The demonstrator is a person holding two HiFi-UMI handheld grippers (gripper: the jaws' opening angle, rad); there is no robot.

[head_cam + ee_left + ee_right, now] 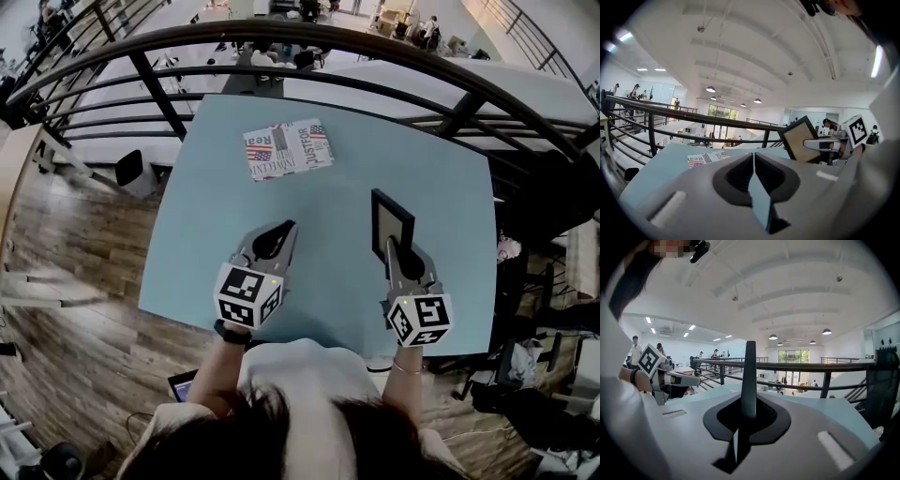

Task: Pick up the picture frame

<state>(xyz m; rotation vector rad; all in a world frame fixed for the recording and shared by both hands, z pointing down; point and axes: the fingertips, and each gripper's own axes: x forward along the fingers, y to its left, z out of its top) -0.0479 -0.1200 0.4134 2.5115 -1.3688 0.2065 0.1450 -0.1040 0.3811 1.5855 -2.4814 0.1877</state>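
Right tongs (390,251) are clamped on the lower edge of the picture frame (392,223). In the right gripper view the frame (749,373) shows edge-on as a thin dark bar pinched between the two jaws. The frame stands on edge with its face turned sideways, over the right half of the table (216,234). In the left gripper view it (805,140) sits tilted and appears clear of the tabletop, though the gap under it is hard to confirm. Judgement: gripping one thin edge is what keeps the flat panel upright, since a narrow rim is all that such jaws can close over. The hold looks prone to swinging if the wrist rolls. Left tongs (285,231) are closed on nothing, the jaws meeting tip to tip (753,157). They hover over the table just left of the frame, probably standing by because one grip is enough. A magazine (289,148) lies flat at the far side of the table, well apart from both tongs and untouched. A dark railing (309,37) curves behind the table. Count: one picture frame, one magazine, one table, two tongs.
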